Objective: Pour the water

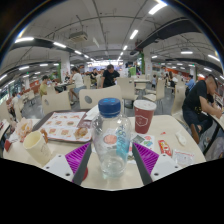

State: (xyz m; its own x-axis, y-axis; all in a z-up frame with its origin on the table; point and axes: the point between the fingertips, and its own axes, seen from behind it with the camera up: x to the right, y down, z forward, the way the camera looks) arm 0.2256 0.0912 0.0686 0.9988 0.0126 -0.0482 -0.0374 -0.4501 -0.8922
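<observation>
On a pale table (160,128) in a busy cafeteria, a clear plastic water bottle (111,135) with a blue cap stands upright between the two fingers of the gripper (113,160). The magenta pads (76,158) flank the bottle's lower part on either side; whether they press on it or leave a small gap cannot be told, so the state of the jaws stays uncertain. The bottle wears a blue and white label (112,143), but its writing is too small to read. Just beyond and to the right stands a red paper cup (144,115) with a pale mark on its side that cannot be read either. To the left lies a tray (62,126) of food with a printed liner, and nearer the fingers a pale yellowish cup (36,147). A small red and white packet (165,147) lies near the right finger. Behind the table, white chairs (100,96) and more tables fill the hall, people sit and stand around, and long strip lights (132,34) run across the ceiling.
</observation>
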